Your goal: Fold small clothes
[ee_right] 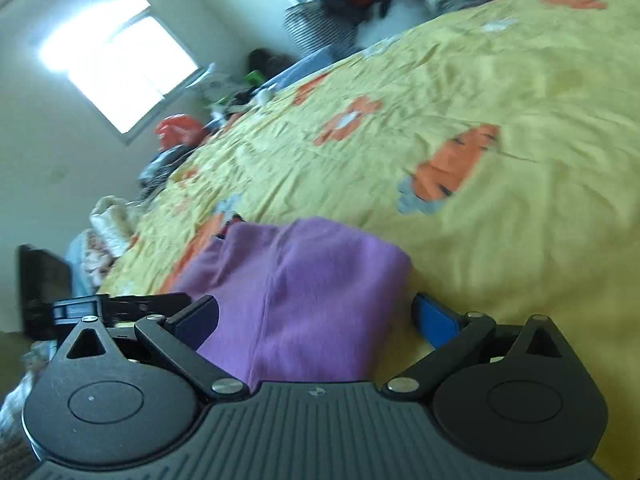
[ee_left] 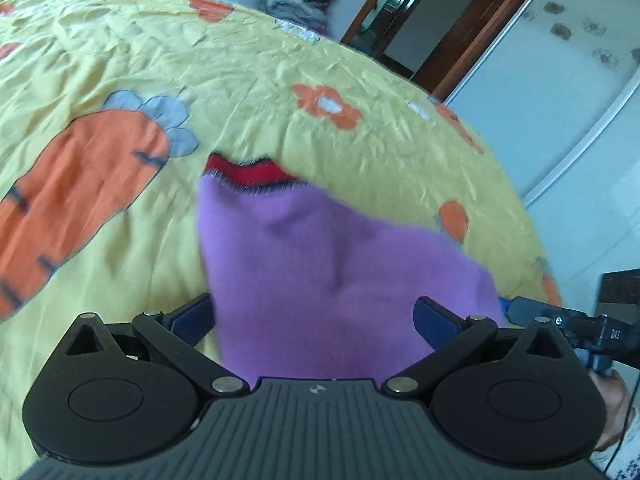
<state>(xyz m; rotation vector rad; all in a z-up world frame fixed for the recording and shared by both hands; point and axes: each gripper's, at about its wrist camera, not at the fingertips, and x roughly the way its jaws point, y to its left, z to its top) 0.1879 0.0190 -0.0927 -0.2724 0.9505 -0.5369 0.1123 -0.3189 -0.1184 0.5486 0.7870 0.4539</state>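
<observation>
Purple knit garment (ee_left: 320,272) with red trim is spread between the wide-open, empty left gripper (ee_left: 314,316) and right gripper (ee_right: 316,316).

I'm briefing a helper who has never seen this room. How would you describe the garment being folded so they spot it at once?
Find the yellow bedspread printed with orange carrots and flowers. At its near edge, in front of both grippers, lies a small purple garment. It is the only plain purple cloth there, with a red band along its far edge.
</observation>
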